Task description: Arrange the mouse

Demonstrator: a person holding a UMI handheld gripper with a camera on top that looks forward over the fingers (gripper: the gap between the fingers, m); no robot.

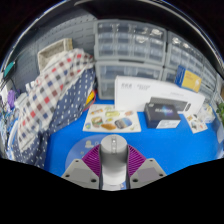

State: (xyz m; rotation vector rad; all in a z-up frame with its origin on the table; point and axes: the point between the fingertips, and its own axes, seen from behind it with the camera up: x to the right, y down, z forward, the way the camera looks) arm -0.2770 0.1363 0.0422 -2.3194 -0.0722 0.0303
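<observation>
Gripper view: grey mouse (113, 148) sits between the fingers (114, 166), purple pads (93, 160) clamped on both its sides, long axis pointing fwd along them, over blue counter (75, 146), boxes (160, 108) beyond.

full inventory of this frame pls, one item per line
mouse: 1, grey, between the fingers on the blue table.
blue table: 1, blue, under everything.
mouse pad: 1, pale with printed pictures, beyond the mouse.
dark box: 1, black, on the white box, right of the mouse pad.
white box: 1, white, behind the mouse pad.
drawer units: several, translucent grey, at the back.
checked cloth: 1, red, white and blue, left of the mouse pad.
fingers: 2, grey with purple pads, either side of the mouse; contact unclear.
</observation>
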